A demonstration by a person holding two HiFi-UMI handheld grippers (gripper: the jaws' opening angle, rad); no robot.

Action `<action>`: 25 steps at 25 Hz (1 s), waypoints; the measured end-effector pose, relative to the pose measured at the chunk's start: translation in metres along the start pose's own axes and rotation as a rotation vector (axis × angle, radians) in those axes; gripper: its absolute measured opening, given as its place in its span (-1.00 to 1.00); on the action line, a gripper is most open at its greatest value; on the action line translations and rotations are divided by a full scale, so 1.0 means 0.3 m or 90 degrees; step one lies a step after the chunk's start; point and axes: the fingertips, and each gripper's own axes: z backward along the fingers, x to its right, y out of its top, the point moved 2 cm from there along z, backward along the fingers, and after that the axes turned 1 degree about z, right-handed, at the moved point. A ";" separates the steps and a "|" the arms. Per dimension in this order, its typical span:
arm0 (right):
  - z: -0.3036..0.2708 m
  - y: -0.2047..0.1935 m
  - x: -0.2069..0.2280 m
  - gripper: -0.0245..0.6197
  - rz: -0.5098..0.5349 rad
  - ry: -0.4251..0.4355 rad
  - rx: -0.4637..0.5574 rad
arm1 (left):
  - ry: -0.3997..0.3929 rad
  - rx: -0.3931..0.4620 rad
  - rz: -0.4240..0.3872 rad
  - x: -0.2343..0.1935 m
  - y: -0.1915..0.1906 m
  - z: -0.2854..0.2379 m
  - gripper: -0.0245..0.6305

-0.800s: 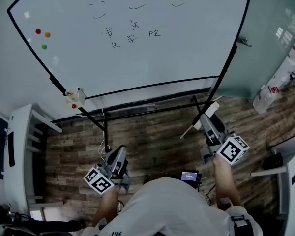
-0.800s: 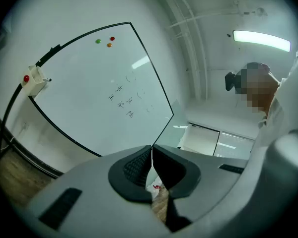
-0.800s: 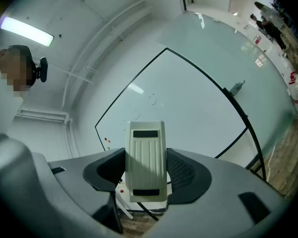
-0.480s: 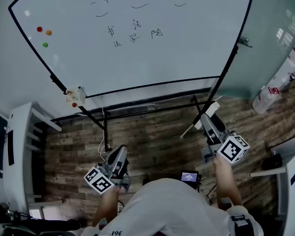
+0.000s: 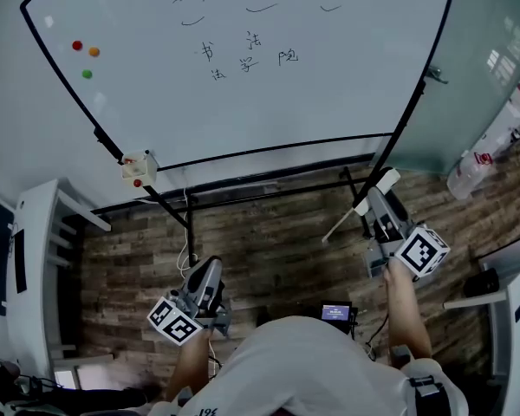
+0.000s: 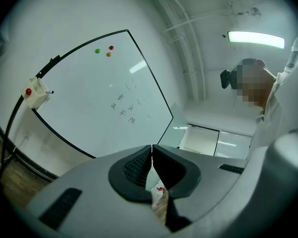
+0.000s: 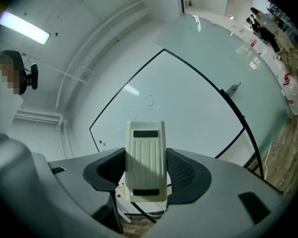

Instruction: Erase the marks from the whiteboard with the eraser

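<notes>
Right gripper view: fingers [image 7: 187, 175] grip eraser [image 7: 146, 160]; left gripper [image 6: 152, 151] fingers [image 6: 134, 170] closed; whiteboard [image 7: 193, 118] marks [image 7: 150, 100] faint.

The marks [image 5: 243, 55] are set high on the whiteboard [image 5: 312, 111], magnets [image 5: 94, 51] to their left. The eraser [image 5: 374, 189] is held in the right gripper [image 5: 380, 204], below the board.

Your whiteboard [image 5: 286, 102] stands upright, a white panel in a thin black frame, and its marks [image 5: 247, 55] are all unwiped: three small curved strokes in a row near the top edge, with two short rows of handwritten characters just beneath them. Your eraser [image 7: 146, 162] is a pale, cream block with a ribbed back and a dark slot at each end. It sits lengthwise between the jaws of your right gripper [image 7: 146, 168], pointing at the board but apart from it, off the lower right corner.
</notes>
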 end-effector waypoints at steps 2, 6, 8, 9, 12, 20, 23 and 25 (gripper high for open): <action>-0.019 0.004 -0.012 -0.09 0.033 -0.022 -0.004 | -0.001 0.000 -0.003 -0.020 0.023 0.026 -0.88; -0.066 -0.007 -0.050 -0.09 0.117 -0.059 -0.002 | -0.003 0.000 -0.003 -0.076 0.069 0.072 -0.88; -0.088 -0.016 -0.066 -0.09 0.142 -0.075 0.006 | -0.006 -0.005 -0.002 -0.110 0.088 0.087 -0.88; -0.100 -0.022 -0.071 -0.09 0.150 -0.083 0.009 | -0.007 -0.009 -0.001 -0.128 0.095 0.092 -0.88; -0.133 -0.023 -0.077 -0.09 0.167 -0.107 0.018 | -0.010 -0.023 0.004 -0.173 0.107 0.087 -0.88; -0.311 0.102 0.032 -0.09 0.212 -0.155 0.041 | 0.006 -0.038 0.008 -0.298 0.115 -0.049 -0.88; -0.420 0.170 0.098 -0.09 0.218 -0.158 0.053 | 0.018 -0.030 -0.007 -0.343 0.145 -0.135 -0.88; -0.504 0.229 0.141 -0.09 0.223 -0.154 0.058 | 0.023 -0.021 -0.020 -0.364 0.178 -0.210 -0.88</action>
